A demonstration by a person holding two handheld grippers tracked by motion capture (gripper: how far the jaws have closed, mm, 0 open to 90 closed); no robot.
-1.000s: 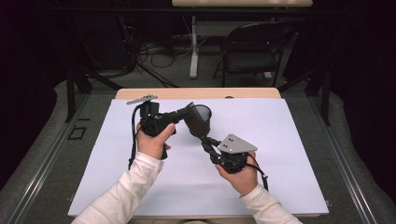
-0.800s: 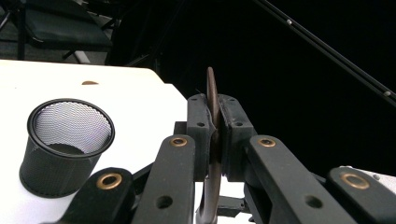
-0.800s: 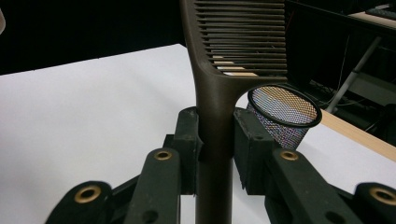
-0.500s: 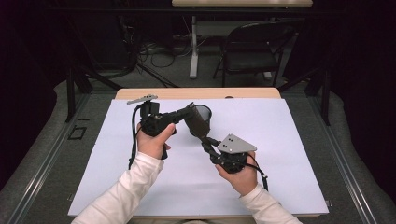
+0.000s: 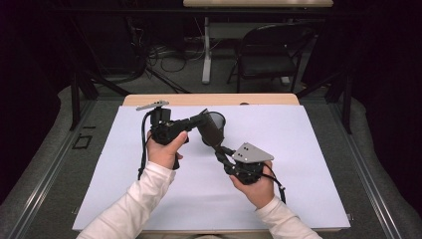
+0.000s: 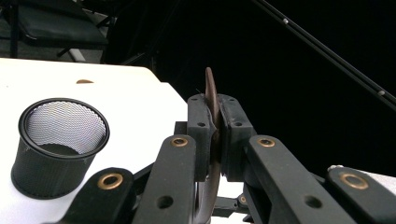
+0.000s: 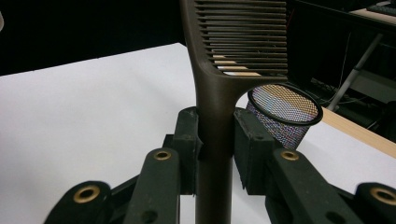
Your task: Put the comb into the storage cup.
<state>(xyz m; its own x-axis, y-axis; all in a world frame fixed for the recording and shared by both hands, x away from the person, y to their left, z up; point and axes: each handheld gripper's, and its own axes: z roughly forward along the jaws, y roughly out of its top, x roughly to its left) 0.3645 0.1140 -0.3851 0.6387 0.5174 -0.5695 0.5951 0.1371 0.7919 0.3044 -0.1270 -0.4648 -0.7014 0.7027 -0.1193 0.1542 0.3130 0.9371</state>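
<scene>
Brown comb (image 7: 219, 88), toothed head plain in the right gripper view and edge-on in the left gripper view, held above the table (image 5: 308, 164) beside the mesh cup (image 5: 214, 127), clamped by both left tongs (image 6: 214, 135) and right tongs (image 7: 215, 144).

L gripper (image 5: 199, 122) mid frame in high view, held up in L hand (image 5: 164, 149), pointing right, jaws squeezed tight. R gripper (image 5: 219, 152) lower, right of mid, in R hand (image 5: 256, 186), pointing up-left, jaws closed too. Both arms come from bottom.
</scene>
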